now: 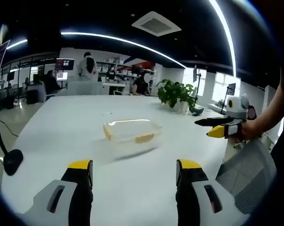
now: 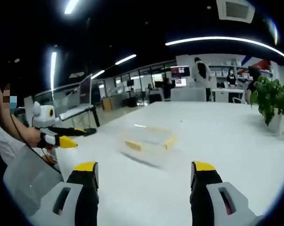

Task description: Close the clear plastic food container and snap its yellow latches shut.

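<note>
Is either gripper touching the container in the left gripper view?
No. The container sits alone on the table, beyond the open left gripper and apart from the right gripper.

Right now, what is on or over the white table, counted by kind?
Containers: 1, the clear container with yellow latches
Potted plants: 1, the plant
Grippers: 2, the left gripper and the right gripper, both open
Total: 4

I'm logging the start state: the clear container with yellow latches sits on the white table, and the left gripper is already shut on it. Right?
Not quite. In the left gripper view the left gripper is open and short of the container, which sits untouched on the white table.
</note>
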Available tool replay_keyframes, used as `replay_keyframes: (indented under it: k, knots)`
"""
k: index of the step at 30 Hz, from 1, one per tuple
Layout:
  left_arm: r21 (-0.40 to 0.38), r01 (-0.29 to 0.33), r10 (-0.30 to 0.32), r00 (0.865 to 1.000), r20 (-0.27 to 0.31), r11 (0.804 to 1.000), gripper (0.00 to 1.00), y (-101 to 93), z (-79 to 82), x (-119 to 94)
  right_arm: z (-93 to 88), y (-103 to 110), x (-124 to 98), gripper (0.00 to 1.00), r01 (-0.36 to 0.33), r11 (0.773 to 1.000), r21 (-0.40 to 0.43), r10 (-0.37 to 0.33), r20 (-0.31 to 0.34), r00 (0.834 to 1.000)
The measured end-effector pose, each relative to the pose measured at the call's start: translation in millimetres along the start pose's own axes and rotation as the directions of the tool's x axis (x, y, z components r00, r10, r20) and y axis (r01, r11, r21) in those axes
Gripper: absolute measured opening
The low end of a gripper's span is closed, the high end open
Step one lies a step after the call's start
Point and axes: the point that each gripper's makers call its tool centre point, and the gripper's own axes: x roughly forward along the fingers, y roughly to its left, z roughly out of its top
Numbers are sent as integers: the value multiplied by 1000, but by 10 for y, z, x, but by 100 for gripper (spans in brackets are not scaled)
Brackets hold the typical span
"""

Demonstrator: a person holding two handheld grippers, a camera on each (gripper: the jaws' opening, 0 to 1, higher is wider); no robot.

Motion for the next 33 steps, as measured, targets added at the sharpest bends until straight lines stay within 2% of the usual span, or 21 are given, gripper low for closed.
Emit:
replay_keyframes:
  k: [12, 17, 24, 33]
  knots:
    - [12, 0, 0, 1000, -23, 1000, 70, -38, -69, -24, -46, 30, 0, 80, -7, 1000, -5, 7, -16, 1000]
    - [6, 9, -9, 1000, -28, 1000, 70, -66, -93, -29, -150, 32, 10, 79, -15, 1000, -2, 14, -49, 999]
    - [10, 25, -24, 999, -39, 1000, 70, -118, -123, -32, -157, 49, 4, 79, -21, 1000, -5, 20, -57, 998]
    - [12, 14, -14, 999, -45, 1000, 69, -110, -130, -34, -145, 65, 5, 79, -28, 1000, 5, 28, -52, 998]
